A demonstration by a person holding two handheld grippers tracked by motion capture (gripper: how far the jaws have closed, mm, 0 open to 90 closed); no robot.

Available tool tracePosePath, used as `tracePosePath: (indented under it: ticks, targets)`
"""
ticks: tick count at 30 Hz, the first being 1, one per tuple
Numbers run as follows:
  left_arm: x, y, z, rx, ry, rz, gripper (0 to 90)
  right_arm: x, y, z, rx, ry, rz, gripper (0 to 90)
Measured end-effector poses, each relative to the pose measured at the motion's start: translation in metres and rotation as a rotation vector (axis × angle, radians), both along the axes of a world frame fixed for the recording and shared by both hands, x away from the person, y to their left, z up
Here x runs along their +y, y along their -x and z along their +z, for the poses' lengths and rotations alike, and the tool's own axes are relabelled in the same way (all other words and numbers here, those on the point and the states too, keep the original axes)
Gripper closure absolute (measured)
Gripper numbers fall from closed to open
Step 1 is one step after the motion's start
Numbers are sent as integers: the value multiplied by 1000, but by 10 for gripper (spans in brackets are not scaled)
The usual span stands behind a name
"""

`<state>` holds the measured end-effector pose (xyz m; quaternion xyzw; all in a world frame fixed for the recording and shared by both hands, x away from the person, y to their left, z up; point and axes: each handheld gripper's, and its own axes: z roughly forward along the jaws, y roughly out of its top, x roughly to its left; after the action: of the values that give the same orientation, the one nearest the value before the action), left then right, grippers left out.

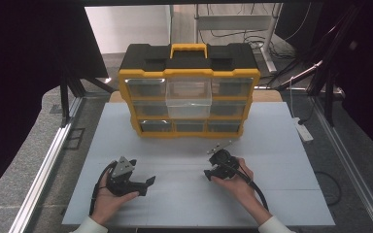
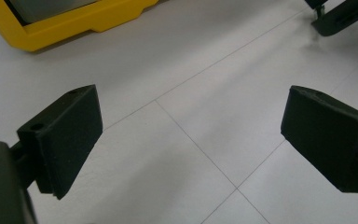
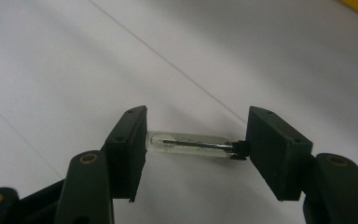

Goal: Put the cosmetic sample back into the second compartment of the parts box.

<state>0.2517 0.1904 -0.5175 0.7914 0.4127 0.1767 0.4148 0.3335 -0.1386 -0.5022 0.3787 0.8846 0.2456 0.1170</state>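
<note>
Right gripper point(image 3: 196, 147), held low over the white table point(image 1: 272, 194) in the right hand point(image 1: 238, 182), clamped endwise on a small clear glass tube point(image 3: 189, 143) with a thin dark rod inside and a black cap at one end; rounded end against one jaw, capped end against the other, tube lying level between them just above the tabletop. In the high view, same gripper point(image 1: 217, 167) seen right of centre, in front of the yellow and black drawer box point(image 1: 189, 68), well apart from it.

Left gripper point(image 2: 191, 140) spread wide with nothing between the jaws, bare white tabletop beneath, a corner of the yellow box frame point(image 2: 74, 25) at the upper left of its own view. In the high view, seen point(image 1: 148, 184) cradled in the left hand point(image 1: 109, 196) at the left front of the table, pointing toward the right.

Middle clear drawer point(image 1: 189, 97) of the top row pulled out from the box front, other drawers pushed in
</note>
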Motion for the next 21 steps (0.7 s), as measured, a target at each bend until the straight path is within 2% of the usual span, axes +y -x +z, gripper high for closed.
tracePosePath:
  ticks: [9,14,15,21]
  targets:
    - [0,0,0,0,0,0,60,-13,3,16,-34,-111,15,403]
    - [0,0,0,0,0,0,60,-19,7,27,-70,-176,32,402]
    - [0,0,0,0,0,0,60,-19,7,27,-70,-176,32,402]
    - [0,0,0,-1,2,0,60,-30,16,44,-133,-269,66,402]
